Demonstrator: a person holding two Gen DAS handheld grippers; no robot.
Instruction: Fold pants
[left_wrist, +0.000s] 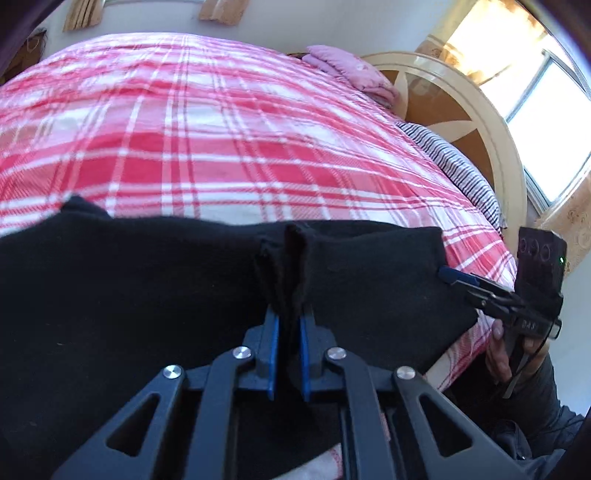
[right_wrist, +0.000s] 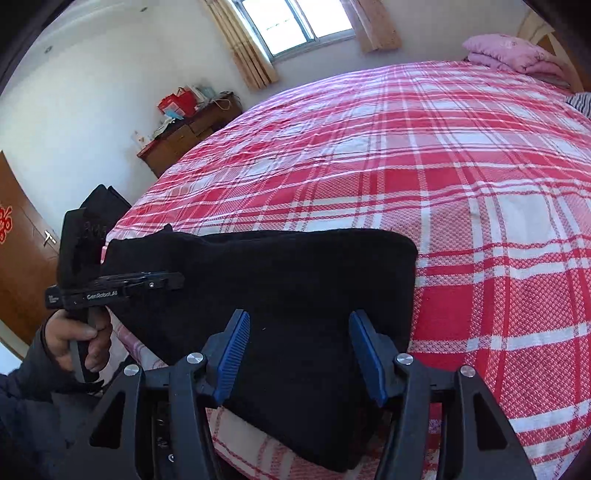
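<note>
Left gripper (left_wrist: 289, 325): jaws drawn close on a bunched ridge of the black pants (left_wrist: 147, 295), blue pads (left_wrist: 272, 347) pressing the fabric from both sides. Right gripper (right_wrist: 300, 350): jaws spread wide, blue pads (right_wrist: 233, 350) either side of the cloth with a clear gap between them, gripping nothing; in the left wrist view its tips lie at the garment's right edge.

The pants lie folded in a dark slab at the near edge of the bed, one end hanging slightly over the side. The bed carries a red-and-white plaid cover (right_wrist: 406, 166), mildly creased, the remainder of its surface bare.

Room: white walls, a window (right_wrist: 295, 22) with tan curtains (right_wrist: 240, 48) on the far wall, a second bright window (left_wrist: 546, 110) behind the cream and brown headboard (left_wrist: 461, 122). A pink folded quilt (right_wrist: 513, 51) sits at the head of the bed, a striped pillow (left_wrist: 454, 162) beside it. A brown dresser (right_wrist: 184, 136) bearing red bags (right_wrist: 177, 103) stands against the wall; a brown door (right_wrist: 18, 240) with a red ornament stands nearer.

The person's hand (right_wrist: 79, 345) grips the left tool's handle. Both tool frames hide the nearest part of the pants.
</note>
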